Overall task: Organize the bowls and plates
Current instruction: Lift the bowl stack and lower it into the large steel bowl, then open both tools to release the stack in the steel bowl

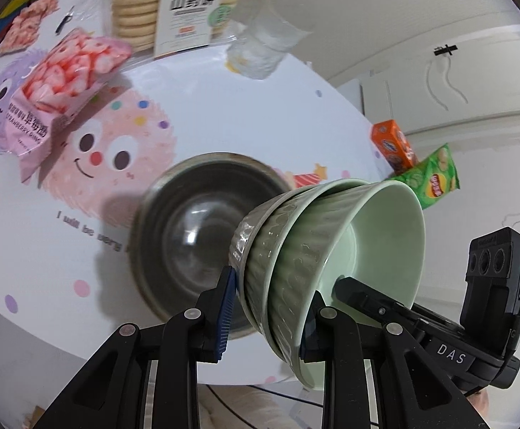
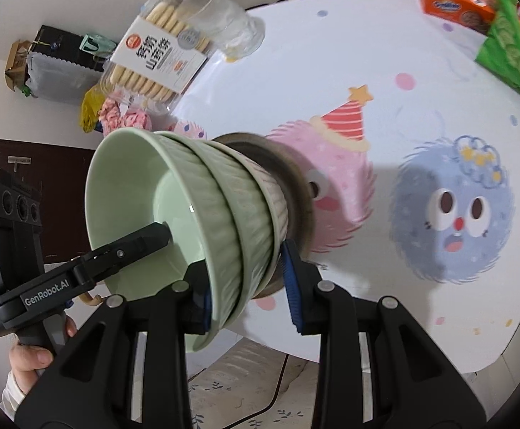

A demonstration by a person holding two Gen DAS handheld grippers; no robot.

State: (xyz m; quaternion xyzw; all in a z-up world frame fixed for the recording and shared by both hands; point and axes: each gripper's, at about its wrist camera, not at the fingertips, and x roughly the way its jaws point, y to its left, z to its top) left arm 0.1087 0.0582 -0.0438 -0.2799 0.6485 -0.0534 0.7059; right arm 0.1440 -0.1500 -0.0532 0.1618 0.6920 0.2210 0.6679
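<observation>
Between both tools' pads (image 1: 227,312), nested green bowls (image 1: 295,250), seemingly above steel bowl (image 1: 188,221).

Biscuit pack (image 1: 184,3), strawberry snack bag (image 1: 63,85) (pink), orange box (image 2: 456,3).

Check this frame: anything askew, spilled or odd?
Nothing is spilled or broken. The nested green bowls are tipped on their side, clamped at opposite rims by the left gripper and right gripper, above a steel bowl. A clear cup leans by the biscuit box.
</observation>
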